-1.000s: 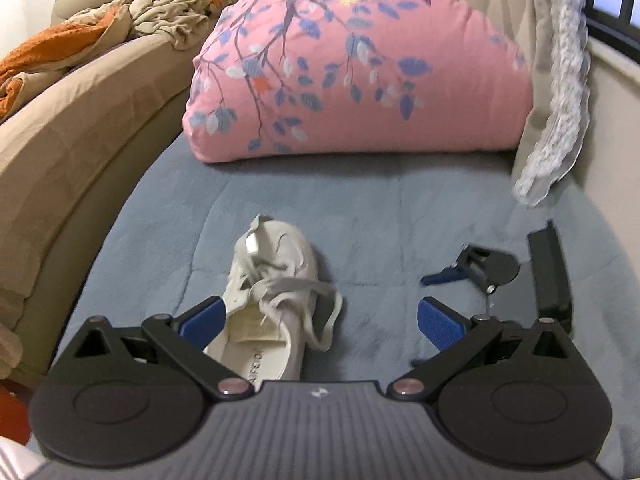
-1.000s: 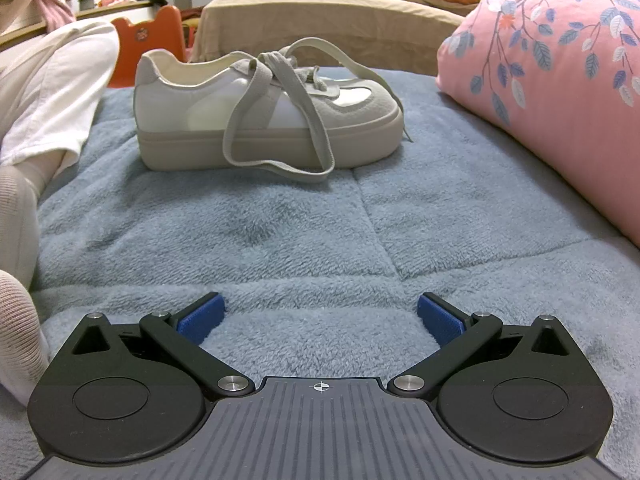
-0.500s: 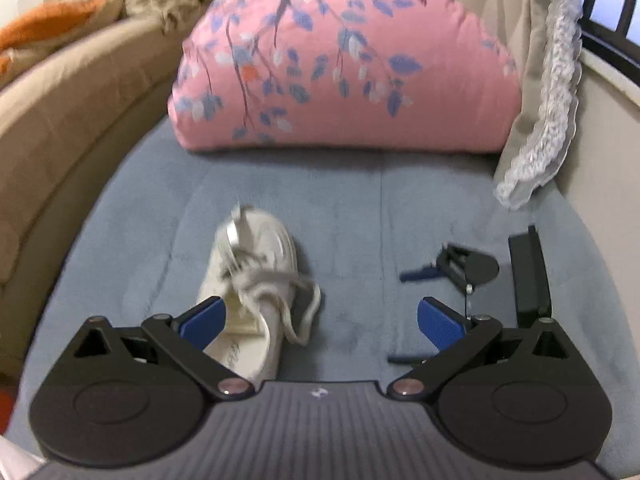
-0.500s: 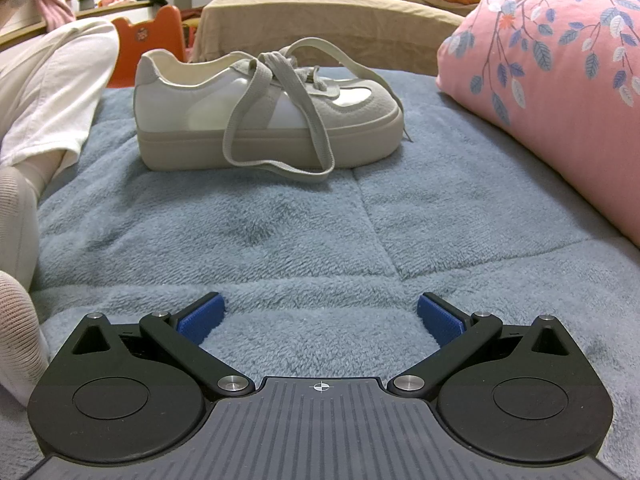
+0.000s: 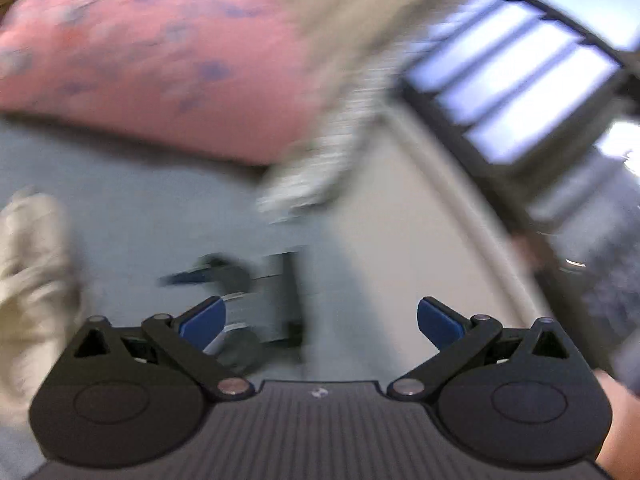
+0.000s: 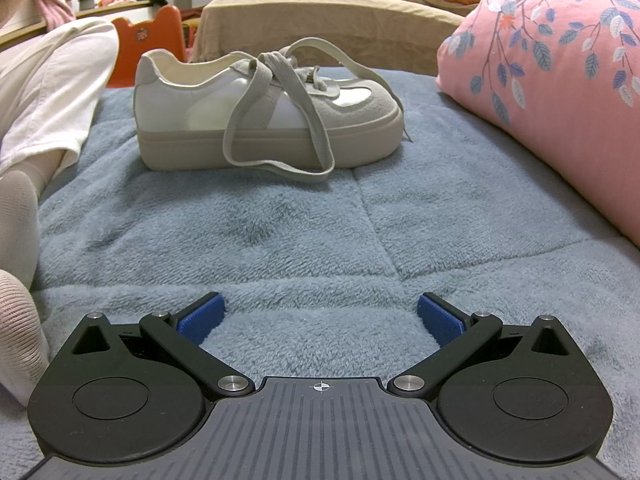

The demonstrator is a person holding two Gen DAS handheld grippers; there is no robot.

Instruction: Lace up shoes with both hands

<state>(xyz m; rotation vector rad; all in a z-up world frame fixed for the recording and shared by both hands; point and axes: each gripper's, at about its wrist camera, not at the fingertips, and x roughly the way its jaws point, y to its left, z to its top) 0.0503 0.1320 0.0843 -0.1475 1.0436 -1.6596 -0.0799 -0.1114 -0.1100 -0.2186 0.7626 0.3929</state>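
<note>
A white and grey platform shoe (image 6: 264,116) stands on the blue blanket (image 6: 280,232), toe to the right, with its grey laces (image 6: 276,136) loose and hanging down the near side. My right gripper (image 6: 320,318) rests open on the blanket well in front of the shoe, holding nothing. The left wrist view is heavily blurred: the shoe (image 5: 32,280) is a pale smear at the left edge, and my left gripper (image 5: 320,318) is open and empty, pointing towards the wall right of the shoe. The right gripper (image 5: 236,280) shows there as a dark blur.
A large pink floral pillow (image 6: 560,80) lies at the right, also the pillow (image 5: 152,56) in the left view. A person's white-clad leg (image 6: 44,92) borders the left. A beige sofa (image 6: 320,20) stands behind the shoe. A window (image 5: 520,80) and curtain (image 5: 340,100) lie right of the bed.
My left gripper has swung fast to the right, so the shoe slid to the left edge and the window came into view. The right gripper and the shoe have not moved.
</note>
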